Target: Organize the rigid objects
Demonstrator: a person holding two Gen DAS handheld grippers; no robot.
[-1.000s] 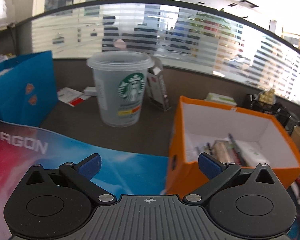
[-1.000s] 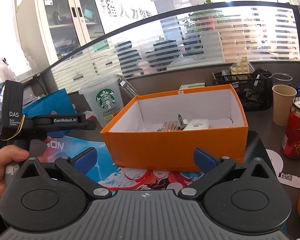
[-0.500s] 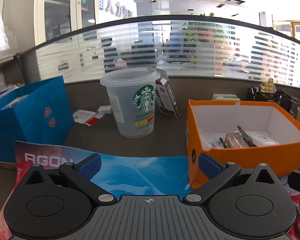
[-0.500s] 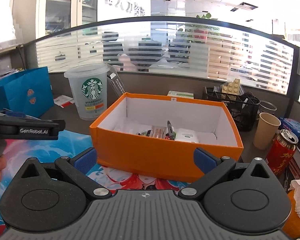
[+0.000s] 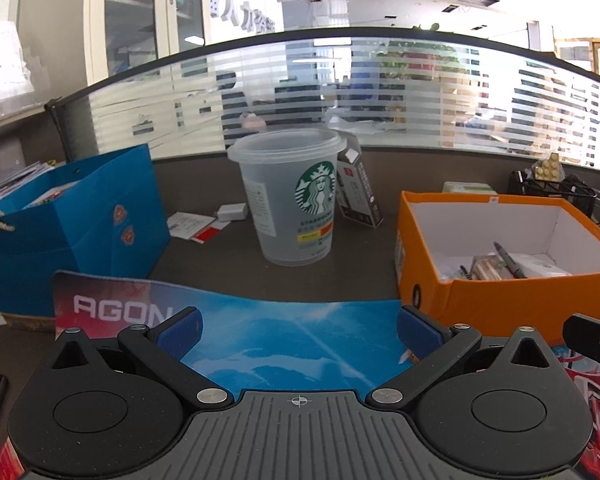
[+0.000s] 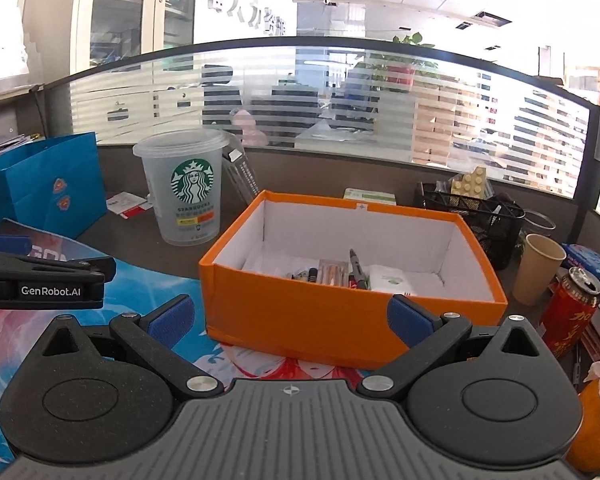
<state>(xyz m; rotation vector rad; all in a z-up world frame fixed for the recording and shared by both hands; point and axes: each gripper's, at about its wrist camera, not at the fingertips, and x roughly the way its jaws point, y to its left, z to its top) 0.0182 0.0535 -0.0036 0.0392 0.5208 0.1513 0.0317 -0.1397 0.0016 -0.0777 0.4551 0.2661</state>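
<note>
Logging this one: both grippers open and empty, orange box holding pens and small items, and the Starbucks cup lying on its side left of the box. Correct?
Not quite. The Starbucks cup stands upright, rim up, as the right wrist view shows. The rest holds: it is left of the orange box, and the left gripper and right gripper have open, empty jaws.

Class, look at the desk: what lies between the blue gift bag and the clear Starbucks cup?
In the left wrist view, between the blue gift bag and the Starbucks cup lie loose paper slips and a small white block on dark desk.
</note>
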